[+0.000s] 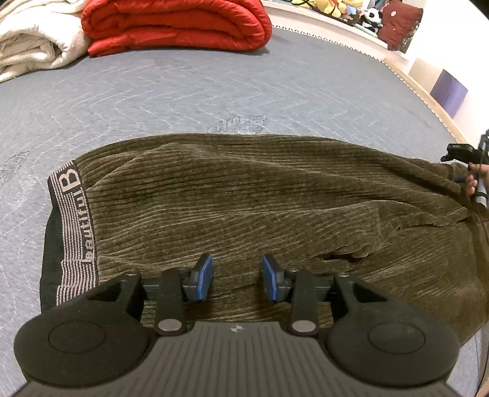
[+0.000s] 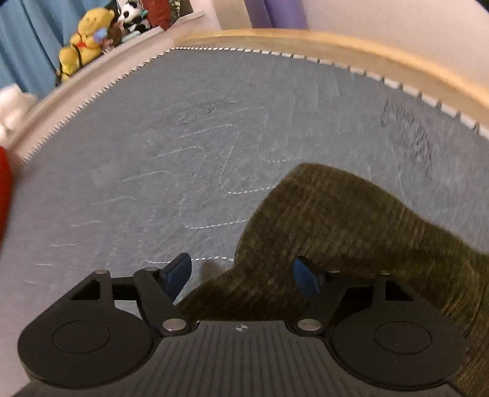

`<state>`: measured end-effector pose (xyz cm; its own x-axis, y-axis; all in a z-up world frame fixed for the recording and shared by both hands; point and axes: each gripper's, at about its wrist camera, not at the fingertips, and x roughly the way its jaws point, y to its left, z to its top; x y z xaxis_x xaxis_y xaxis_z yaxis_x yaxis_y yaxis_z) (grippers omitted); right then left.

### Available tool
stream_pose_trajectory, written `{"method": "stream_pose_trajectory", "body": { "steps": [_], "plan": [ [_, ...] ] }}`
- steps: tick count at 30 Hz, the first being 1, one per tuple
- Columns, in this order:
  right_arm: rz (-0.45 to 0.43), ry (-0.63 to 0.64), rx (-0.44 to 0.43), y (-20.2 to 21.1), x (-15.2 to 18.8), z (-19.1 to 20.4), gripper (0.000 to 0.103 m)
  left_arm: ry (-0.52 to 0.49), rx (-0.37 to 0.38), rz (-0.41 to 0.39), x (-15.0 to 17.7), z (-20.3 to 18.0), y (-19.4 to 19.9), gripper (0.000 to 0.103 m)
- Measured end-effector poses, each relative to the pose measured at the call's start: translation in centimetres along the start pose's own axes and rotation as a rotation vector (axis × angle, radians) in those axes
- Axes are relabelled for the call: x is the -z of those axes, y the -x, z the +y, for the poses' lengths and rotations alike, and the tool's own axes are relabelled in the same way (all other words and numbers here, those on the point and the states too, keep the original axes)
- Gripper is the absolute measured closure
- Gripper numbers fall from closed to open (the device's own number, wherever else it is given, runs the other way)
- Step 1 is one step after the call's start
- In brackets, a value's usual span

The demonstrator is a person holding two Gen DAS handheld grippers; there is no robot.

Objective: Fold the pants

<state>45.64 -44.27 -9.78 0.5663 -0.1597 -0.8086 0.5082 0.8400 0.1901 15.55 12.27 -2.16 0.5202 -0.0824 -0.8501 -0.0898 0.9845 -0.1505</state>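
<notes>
Olive-brown corduroy pants (image 1: pixel 244 195) lie flat across the grey quilted mat (image 1: pixel 214 91), their striped waistband (image 1: pixel 76 223) with lettering at the left. My left gripper (image 1: pixel 237 276) hovers over the near edge of the pants, its blue pads (image 1: pixel 204 274) a little apart and nothing pinched between them. In the right wrist view my right gripper (image 2: pixel 243 274) stands wide open over one end of the pants (image 2: pixel 336 232). The cloth runs between its fingers, and the pads do not press on it. A hand (image 1: pixel 472 183) holds that gripper at the far right of the left wrist view.
A folded red quilt (image 1: pixel 177 24) and a cream blanket (image 1: pixel 30 39) lie at the far left of the mat. Plush toys (image 2: pixel 82 39) sit on a ledge beyond it. A wooden rim (image 2: pixel 336 39) borders the mat, with a purple box (image 1: pixel 449 91) past it.
</notes>
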Motion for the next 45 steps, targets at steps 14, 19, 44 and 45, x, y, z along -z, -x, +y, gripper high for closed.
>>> {"method": "stream_pose_trajectory", "body": {
  "steps": [14,19,44,45],
  "plan": [
    [-0.292,-0.078,-0.053,1.1,-0.7,-1.1,0.083,0.034,0.009,-0.056,-1.0,2.3,0.1,0.063],
    [-0.450,0.014,-0.069,5.3,2.9,-2.2,0.073,0.016,-0.001,-0.051,-1.1,3.5,-0.7,0.063],
    [-0.536,0.223,-0.590,43.9,16.6,-2.5,0.041,0.174,-0.012,-0.092,1.7,15.6,5.5,0.066],
    [-0.519,0.247,-0.584,44.0,17.8,-2.7,0.041,0.174,-0.006,-0.091,1.9,15.6,5.6,0.066]
  ]
}}
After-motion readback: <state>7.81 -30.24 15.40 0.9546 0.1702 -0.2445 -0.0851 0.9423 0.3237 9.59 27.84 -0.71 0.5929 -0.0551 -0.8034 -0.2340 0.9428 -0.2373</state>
